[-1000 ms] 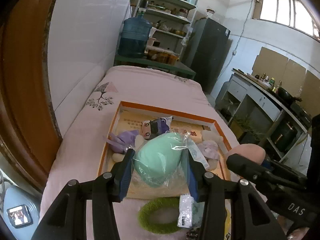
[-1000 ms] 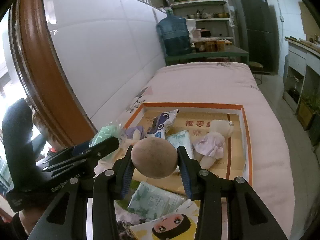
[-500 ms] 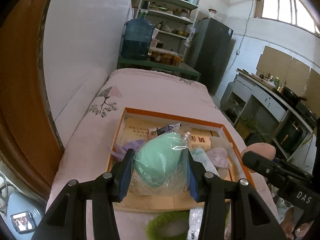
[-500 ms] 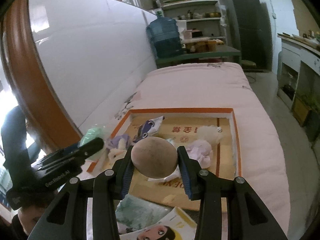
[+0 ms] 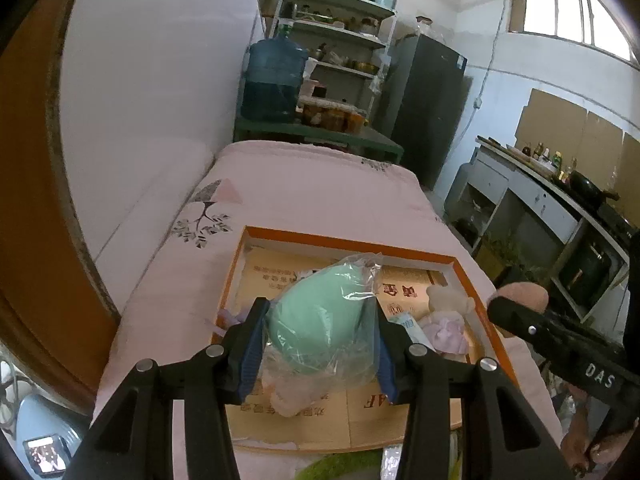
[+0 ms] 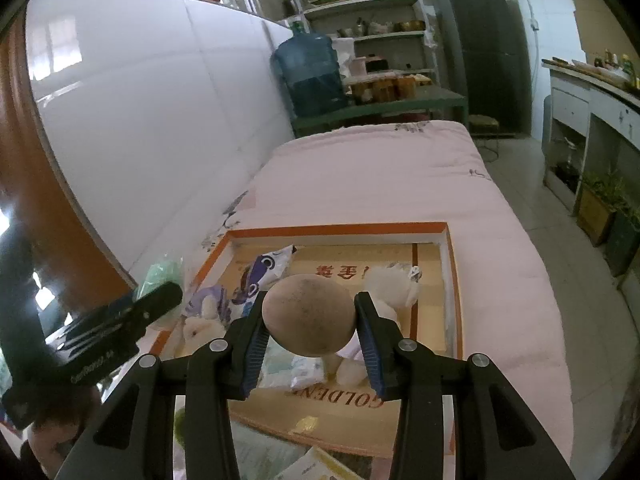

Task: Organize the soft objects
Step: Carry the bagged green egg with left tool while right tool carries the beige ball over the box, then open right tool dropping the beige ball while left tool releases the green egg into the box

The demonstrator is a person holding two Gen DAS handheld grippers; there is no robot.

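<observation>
My left gripper (image 5: 318, 340) is shut on a mint-green soft egg in clear plastic wrap (image 5: 320, 320), held above the near part of the orange-rimmed cardboard tray (image 5: 344, 240). My right gripper (image 6: 309, 334) is shut on a tan soft ball (image 6: 308, 314), held above the same tray (image 6: 340, 229). The tray holds a white plush toy in a lilac dress (image 5: 446, 320), a purple plush (image 6: 208, 300), a printed packet (image 6: 264, 270) and a tissue pack (image 6: 296, 372). Each gripper shows in the other's view, the right one (image 5: 520, 312) and the left one (image 6: 156, 296).
The tray lies on a pink quilted bed (image 6: 380, 176) along a white wall. A green fuzzy ring (image 5: 340, 466) and packets (image 6: 272, 456) lie on the bed near me. A water jug (image 5: 274, 80), shelves, a fridge and kitchen counters stand beyond.
Both grippers have risen and pulled back with their objects held, so the tray looks smaller and lower in both views. The tray's contents have not moved.
</observation>
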